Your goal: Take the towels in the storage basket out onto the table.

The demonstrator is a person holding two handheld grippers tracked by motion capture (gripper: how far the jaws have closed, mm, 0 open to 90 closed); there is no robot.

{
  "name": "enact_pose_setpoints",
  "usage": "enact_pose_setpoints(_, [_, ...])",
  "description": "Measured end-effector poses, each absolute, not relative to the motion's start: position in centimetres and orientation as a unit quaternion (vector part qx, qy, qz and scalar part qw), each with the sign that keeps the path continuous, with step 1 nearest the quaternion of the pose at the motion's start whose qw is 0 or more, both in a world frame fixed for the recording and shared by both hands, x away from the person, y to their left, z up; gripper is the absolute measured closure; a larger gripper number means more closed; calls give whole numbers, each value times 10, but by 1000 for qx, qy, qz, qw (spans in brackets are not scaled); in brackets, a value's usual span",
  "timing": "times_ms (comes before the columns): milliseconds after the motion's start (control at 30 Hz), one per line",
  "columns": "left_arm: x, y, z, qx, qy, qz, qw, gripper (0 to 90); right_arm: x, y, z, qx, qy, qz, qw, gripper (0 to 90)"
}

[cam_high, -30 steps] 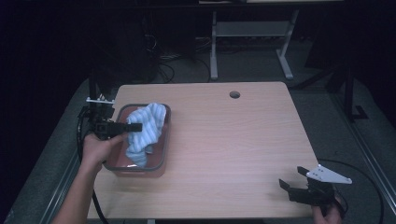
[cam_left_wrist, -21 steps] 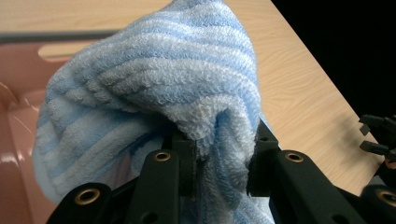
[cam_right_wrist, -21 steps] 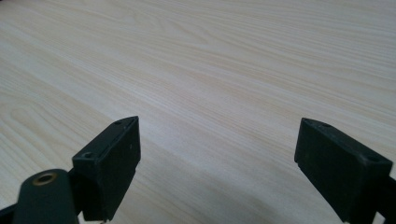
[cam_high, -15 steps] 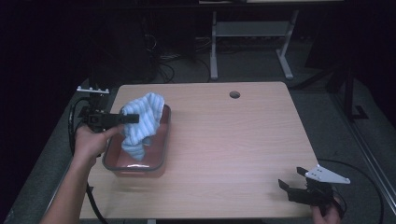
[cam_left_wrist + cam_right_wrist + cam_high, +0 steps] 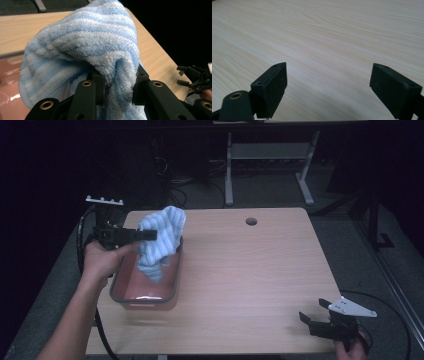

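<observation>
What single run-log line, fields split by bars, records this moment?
left claw: shut on towel | towel: lifted above tub | right claw: open, holding nothing, over table

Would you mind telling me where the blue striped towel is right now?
In the high view the towel hangs at the table's left side, pinched by the left gripper above the pink tub.

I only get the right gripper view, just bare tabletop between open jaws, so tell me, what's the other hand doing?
Observer: The left gripper is shut on a blue striped towel, held up in the air.
Operator: Held over what?
Observer: Over a pink tub at the table's left side; the towel's lower end hangs down into it.
Operator: And where am I?
Observer: The right gripper sits at the near right corner, far from the tub.
</observation>
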State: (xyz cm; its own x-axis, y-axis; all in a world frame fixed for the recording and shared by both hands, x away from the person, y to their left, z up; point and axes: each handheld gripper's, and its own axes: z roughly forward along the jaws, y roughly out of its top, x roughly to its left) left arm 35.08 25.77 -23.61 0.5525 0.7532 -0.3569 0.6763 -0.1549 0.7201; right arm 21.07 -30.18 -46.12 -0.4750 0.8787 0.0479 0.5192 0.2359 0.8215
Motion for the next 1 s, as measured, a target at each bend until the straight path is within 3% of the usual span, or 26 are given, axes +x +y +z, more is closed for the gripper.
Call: enact_pose_setpoints(1000, [373,168,-241,791,420,10,445,706,210,-305,-460,464,751,415,220,137])
